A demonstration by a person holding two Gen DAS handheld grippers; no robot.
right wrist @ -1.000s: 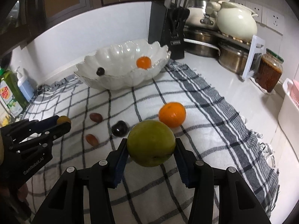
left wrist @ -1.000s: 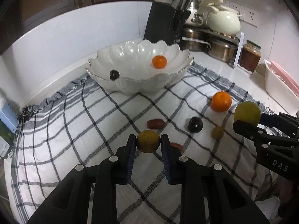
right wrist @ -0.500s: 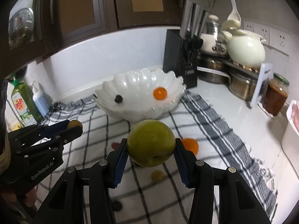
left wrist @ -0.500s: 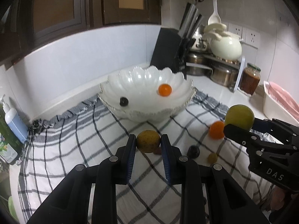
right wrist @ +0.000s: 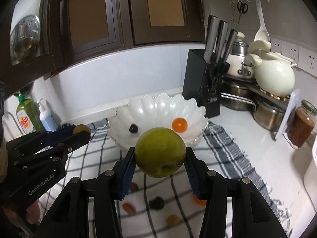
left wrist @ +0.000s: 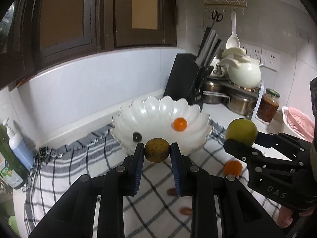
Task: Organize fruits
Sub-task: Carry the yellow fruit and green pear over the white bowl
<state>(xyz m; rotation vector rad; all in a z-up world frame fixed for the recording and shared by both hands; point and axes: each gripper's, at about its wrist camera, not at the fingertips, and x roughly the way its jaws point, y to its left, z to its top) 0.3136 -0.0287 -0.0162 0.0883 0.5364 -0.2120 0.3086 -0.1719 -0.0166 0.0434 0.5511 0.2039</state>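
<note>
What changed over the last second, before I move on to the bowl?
Both grippers rose toward the white bowl, cloth dropping away below. Left gripper keeps its small yellow-brown fruit, right gripper its green fruit. Nothing released; bowl contents unchanged.

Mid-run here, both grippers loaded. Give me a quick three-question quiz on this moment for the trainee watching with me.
1. True or false: the white scalloped bowl holds no fruit yet.
2. Which gripper holds the bigger fruit? A) left gripper B) right gripper C) both fruits are the same size
3. Fill in: behind the bowl, against the wall, stands a black ____.

Key
1. False: a small orange fruit and a dark fruit already lie in it.
2. B: the right holds a large green fruit; the left holds a smaller yellow-brown fruit.
3. knife block
</note>
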